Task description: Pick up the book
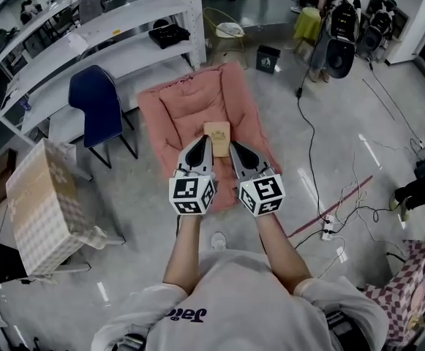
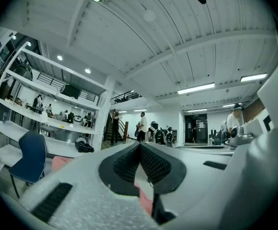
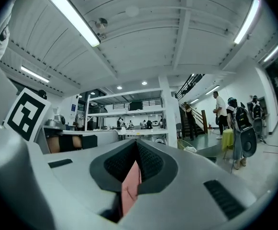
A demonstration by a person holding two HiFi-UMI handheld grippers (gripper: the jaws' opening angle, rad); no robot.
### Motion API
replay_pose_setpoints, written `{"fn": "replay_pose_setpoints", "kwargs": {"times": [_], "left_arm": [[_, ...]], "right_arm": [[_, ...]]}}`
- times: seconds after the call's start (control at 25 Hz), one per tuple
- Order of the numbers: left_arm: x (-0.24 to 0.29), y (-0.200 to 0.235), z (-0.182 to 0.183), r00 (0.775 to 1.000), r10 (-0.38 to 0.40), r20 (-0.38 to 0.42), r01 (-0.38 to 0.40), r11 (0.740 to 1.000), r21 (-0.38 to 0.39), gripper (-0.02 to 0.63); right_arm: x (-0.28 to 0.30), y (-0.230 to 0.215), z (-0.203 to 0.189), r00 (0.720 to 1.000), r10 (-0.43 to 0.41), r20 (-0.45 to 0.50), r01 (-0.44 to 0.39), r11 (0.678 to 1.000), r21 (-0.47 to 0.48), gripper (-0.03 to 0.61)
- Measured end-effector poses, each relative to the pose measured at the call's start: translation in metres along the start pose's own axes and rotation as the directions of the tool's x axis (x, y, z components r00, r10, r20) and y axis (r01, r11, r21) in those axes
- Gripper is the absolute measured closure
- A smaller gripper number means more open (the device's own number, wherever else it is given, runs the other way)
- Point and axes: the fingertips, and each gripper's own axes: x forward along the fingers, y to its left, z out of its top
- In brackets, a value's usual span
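Both claws are pressed together, pinching nothing: left claw beside right claw. Book lies below, between their tips, on cushion; its cover print is unreadable.

Right gripper is pointing level, its jaws pressing together tip to tip with nothing gripped. A pink sliver is showing through the slot below the tips; can't tell what it is. White shelving rack is standing straight ahead. Marker cube is sitting at left. People are standing by a staircase at right, with a yellow-draped table near them. Strip lights are glowing overhead.
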Motion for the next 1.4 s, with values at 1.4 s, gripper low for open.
{"fn": "replay_pose_setpoints", "kwargs": {"times": [1.4], "left_arm": [[0.229, 0.205, -0.385, 0.777, -0.109, -0.621, -0.061, 0.967, -0.246, 0.595]], "right_arm": [[0.229, -0.207, -0.387, 0.780, 0.052, -0.624, 0.111, 0.969, 0.219, 0.561]]}}
